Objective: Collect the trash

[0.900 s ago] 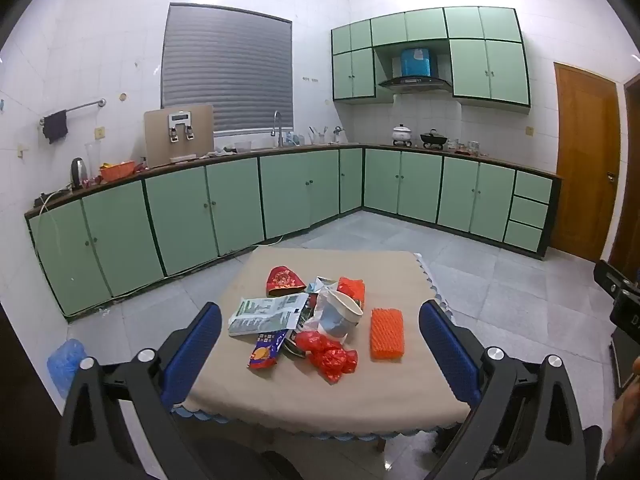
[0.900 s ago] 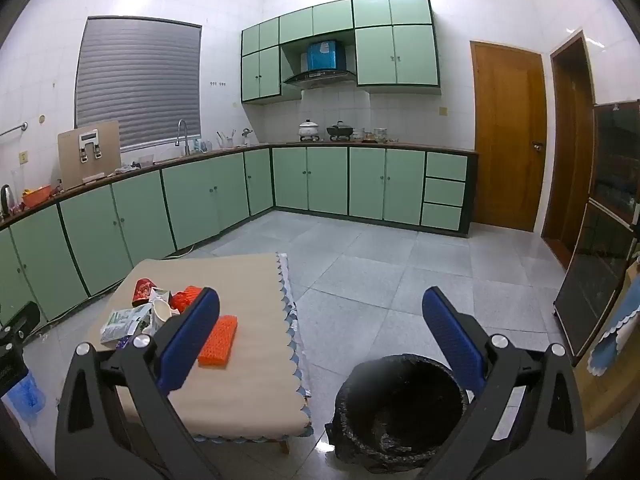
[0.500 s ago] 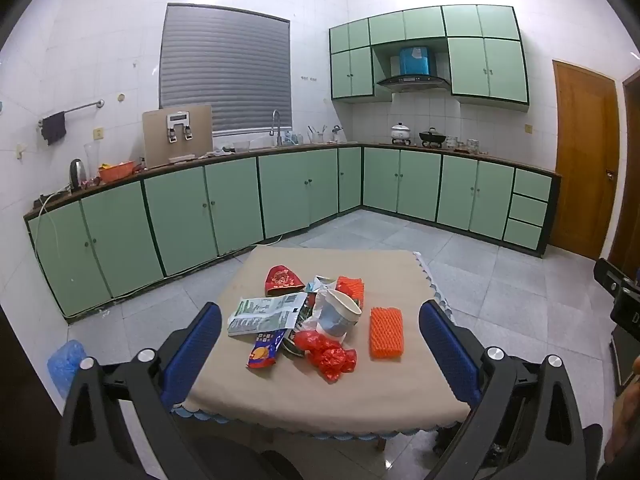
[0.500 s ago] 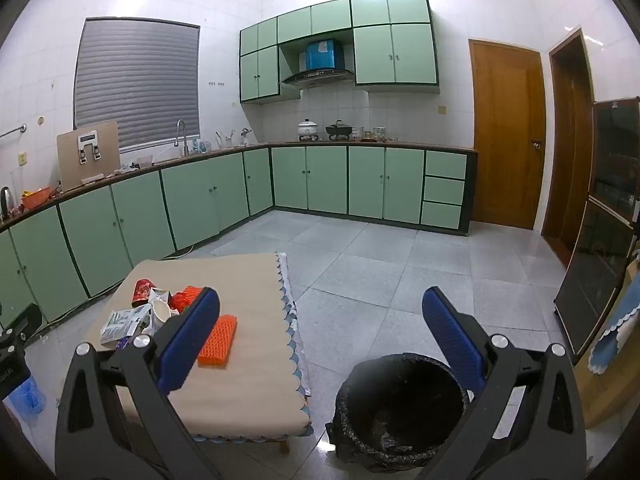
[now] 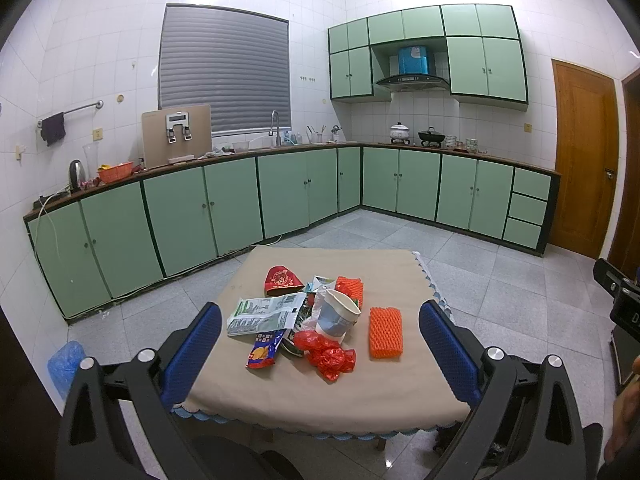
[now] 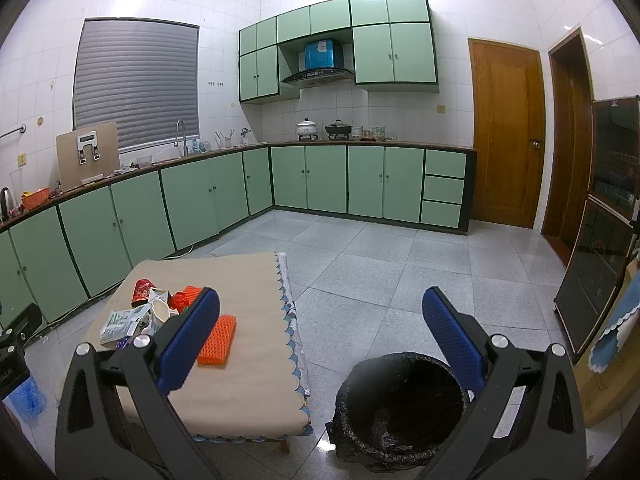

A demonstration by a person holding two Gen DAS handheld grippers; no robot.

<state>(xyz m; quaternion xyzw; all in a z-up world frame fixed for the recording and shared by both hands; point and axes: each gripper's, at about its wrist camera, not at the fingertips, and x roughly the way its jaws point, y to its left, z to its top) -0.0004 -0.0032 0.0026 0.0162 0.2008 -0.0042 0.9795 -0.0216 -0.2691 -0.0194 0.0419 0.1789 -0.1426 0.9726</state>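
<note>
Beside the table [image 6: 248, 380], bin [image 6: 400, 400] in right view only

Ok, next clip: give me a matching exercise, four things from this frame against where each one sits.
Things:
1. orange foam net
2. paper cup
3. bin with black liner
4. blue plastic bag

Places:
A. floor, right of the table
B. floor, left of the table
C. on the table, apart from the pile, to its right
D. in the pile of wrappers

Pairs: 1-C, 2-D, 3-A, 4-B

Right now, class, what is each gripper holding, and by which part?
Nothing. The left gripper and right gripper are both open and empty.
</note>
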